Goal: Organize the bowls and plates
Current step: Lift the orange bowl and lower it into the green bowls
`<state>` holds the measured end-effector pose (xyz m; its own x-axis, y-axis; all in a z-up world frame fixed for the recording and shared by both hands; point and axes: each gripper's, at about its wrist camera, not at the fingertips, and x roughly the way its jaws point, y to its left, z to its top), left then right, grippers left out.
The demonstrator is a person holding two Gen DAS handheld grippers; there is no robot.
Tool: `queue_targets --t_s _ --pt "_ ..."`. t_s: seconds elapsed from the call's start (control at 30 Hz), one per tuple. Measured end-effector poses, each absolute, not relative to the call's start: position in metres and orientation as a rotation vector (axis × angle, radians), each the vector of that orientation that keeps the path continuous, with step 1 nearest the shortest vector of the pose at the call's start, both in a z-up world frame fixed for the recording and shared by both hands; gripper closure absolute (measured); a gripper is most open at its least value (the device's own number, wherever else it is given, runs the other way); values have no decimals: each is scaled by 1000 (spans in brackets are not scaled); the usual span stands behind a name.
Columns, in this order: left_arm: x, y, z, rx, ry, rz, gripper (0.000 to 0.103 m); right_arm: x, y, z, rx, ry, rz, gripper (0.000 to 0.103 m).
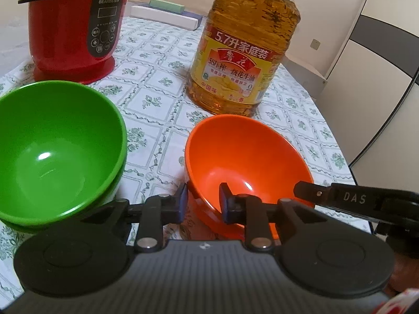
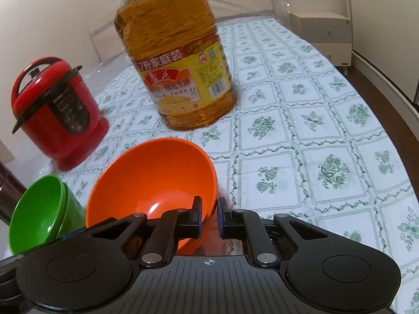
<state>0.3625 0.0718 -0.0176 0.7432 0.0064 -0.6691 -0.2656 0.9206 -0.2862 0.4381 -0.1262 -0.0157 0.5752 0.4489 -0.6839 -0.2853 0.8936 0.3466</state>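
An orange bowl (image 1: 248, 157) is held tilted above the tablecloth. My left gripper (image 1: 203, 196) straddles its near-left rim, one finger outside and one inside, pads close on the rim. My right gripper (image 2: 209, 217) is closed on its right rim, one finger inside, one outside; its finger shows in the left wrist view (image 1: 314, 192) at the bowl's right edge. The orange bowl (image 2: 154, 180) fills the middle-left of the right wrist view. Two stacked green bowls (image 1: 57, 151) sit to the left on the table, also in the right wrist view (image 2: 39, 214).
A large cooking oil bottle (image 1: 243, 52) stands just behind the orange bowl. A red rice cooker (image 1: 76, 28) stands at the back left. Flat boxes (image 1: 167, 15) lie at the far edge. The floral tablecloth (image 2: 314, 144) stretches to the right.
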Motion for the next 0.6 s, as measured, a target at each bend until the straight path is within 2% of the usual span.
queue_targets --t_s 0.6 --pt "318 53 41 -361 663 107 82 384 -151 47 231 777 412 92"
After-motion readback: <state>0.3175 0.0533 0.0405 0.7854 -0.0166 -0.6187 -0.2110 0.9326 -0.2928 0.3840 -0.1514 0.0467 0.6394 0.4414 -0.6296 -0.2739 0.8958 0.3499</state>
